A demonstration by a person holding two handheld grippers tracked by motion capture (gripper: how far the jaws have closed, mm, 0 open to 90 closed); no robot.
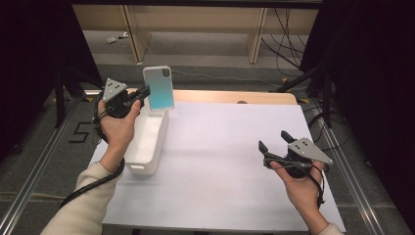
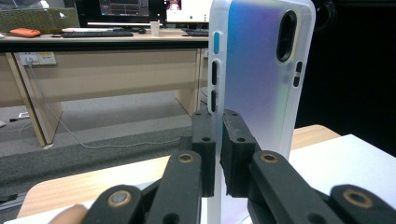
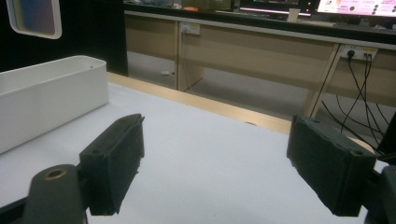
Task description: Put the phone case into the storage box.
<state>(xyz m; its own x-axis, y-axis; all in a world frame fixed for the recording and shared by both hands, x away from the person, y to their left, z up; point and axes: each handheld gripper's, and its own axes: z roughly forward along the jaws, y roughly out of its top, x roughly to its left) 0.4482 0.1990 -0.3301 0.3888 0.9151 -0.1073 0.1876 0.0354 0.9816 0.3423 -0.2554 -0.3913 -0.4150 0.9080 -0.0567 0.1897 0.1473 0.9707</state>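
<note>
Two grippers: working over one white tabletop.
Bin: white plastic bin is sitting at the tabletop's left edge.
Phone case: iridescent phone case is standing upright above the bin's far end.
Left gripper: jaws are clamping the phone case's edge.
Right gripper: jaws are gaping wide, gripping nothing, hovering over the tabletop's right side.

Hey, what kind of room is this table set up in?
Probably an office or lab used for recordings: long wooden desks carry computer monitors and a black keyboard, loose black cables trail over the grey floor, and black curtains flank the white-topped table.
</note>
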